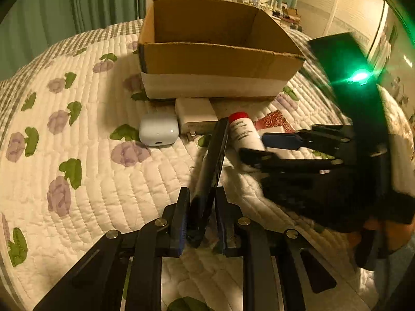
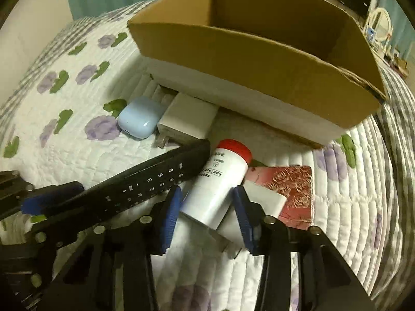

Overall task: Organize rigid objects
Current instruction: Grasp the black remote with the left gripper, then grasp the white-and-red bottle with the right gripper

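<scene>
Left gripper [image 1: 201, 220] clamping one remote [image 1: 211, 165], right gripper [image 2: 207, 207] wide around one bottle [image 2: 219, 186] (red-capped), one box [image 2: 259, 59].

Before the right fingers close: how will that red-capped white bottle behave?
The white bottle lies on its side, a smooth cylinder, so it will likely roll or squirt out if pinched off-centre. It looks like rigid plastic, probably light. It rests partly on the white block, so it may shift when nudged.
</scene>
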Demonstrator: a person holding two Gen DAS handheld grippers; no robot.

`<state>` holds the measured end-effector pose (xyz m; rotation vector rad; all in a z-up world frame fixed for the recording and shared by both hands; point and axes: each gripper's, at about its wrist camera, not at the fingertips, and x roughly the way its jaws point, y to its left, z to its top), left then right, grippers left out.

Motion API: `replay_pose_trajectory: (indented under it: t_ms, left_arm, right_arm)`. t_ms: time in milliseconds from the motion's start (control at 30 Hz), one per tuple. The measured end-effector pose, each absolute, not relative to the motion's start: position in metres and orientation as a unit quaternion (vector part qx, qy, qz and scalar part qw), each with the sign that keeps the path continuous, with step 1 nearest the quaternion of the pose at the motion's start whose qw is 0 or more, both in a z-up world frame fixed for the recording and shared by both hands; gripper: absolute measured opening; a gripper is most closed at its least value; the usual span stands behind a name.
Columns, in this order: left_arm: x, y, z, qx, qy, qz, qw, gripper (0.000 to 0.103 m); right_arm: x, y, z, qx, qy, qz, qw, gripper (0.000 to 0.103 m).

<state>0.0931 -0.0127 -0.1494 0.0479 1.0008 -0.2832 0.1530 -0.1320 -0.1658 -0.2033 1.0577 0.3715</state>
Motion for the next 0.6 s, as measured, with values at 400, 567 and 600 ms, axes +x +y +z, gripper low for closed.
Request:
replay_pose_trajectory:
  t_ms: [400, 567, 600]
  left_arm:
    - [0.137, -0.053, -0.172, 0.105, 0.503, -0.151, 0.844, 0.025]
    - [0.159, -0.061, -0.188, 0.097, 0.514, -0.164, 0.836, 0.026]
    - [0.158, -0.059, -0.188, 0.091, 0.510, -0.165, 0.840, 0.023]
  right_arm:
    - [0.142, -0.175, -0.150, -0.046, 0.498, 0.165, 0.850, 0.000]
    - [0.142, -0.181, -0.150, -0.046, 0.496, 0.161, 0.852, 0.000]
    - [0.144, -0.177, -0.151, -0.045, 0.496, 0.161, 0.852, 0.000]
